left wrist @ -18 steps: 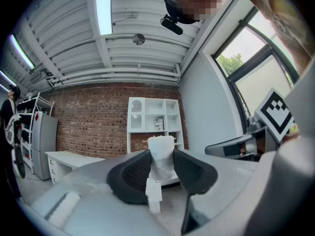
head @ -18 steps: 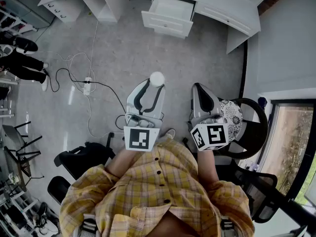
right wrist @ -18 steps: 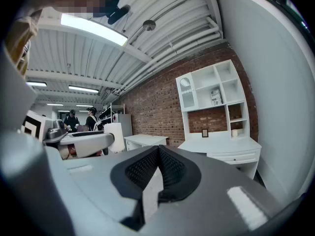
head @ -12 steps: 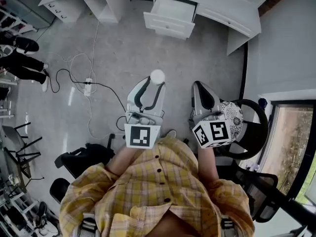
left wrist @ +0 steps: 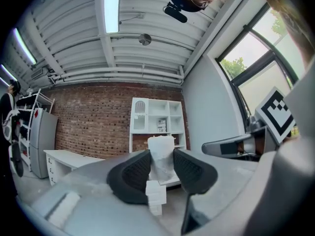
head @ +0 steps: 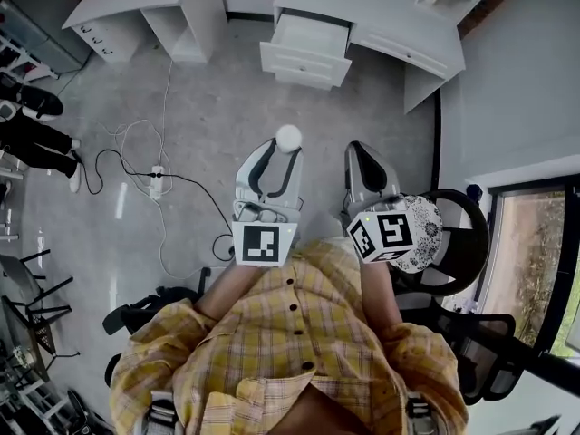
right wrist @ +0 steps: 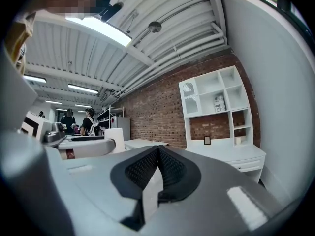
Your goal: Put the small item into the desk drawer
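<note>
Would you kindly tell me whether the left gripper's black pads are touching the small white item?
Touching. In the left gripper view, both black pads of the left gripper press against the small white item, with no gap either side.

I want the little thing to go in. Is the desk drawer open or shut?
Open. The desk drawer sticks out from the white desk, and the head view looks down into its hollow inside.

Nothing readable tbh. The left marker cube (head: pixel 265 245) and right marker cube (head: pixel 388 235) just carry b/w square patterns, no letters or nrs. A small box (left wrist: pixel 161 127) on the shelf (left wrist: pixel 169 116) beyond the fingers (left wrist: pixel 134 173): too tiny to read.
</note>
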`<state>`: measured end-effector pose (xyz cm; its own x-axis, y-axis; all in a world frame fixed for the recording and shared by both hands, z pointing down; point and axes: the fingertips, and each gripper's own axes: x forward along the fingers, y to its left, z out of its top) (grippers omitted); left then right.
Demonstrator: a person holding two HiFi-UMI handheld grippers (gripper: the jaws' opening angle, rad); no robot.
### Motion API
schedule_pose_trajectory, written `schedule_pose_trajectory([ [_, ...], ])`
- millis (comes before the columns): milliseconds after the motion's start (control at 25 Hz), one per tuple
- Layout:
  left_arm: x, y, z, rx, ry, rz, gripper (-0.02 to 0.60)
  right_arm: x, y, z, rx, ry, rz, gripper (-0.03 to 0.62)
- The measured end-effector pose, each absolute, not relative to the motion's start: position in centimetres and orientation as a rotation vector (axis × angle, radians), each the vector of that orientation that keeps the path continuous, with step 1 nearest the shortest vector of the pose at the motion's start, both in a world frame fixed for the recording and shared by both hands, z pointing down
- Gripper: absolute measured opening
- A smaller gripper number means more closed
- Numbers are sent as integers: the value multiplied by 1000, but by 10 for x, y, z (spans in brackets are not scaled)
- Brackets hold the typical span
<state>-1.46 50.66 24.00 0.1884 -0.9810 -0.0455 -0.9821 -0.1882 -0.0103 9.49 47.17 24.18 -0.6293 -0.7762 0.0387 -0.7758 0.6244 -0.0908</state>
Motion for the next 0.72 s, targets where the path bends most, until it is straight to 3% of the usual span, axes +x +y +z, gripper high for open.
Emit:
schedule_pose_trajectory([
  [720,-67,391,257,-2421,1982,28,159,49,357,265,-1378,2800,-201,2],
])
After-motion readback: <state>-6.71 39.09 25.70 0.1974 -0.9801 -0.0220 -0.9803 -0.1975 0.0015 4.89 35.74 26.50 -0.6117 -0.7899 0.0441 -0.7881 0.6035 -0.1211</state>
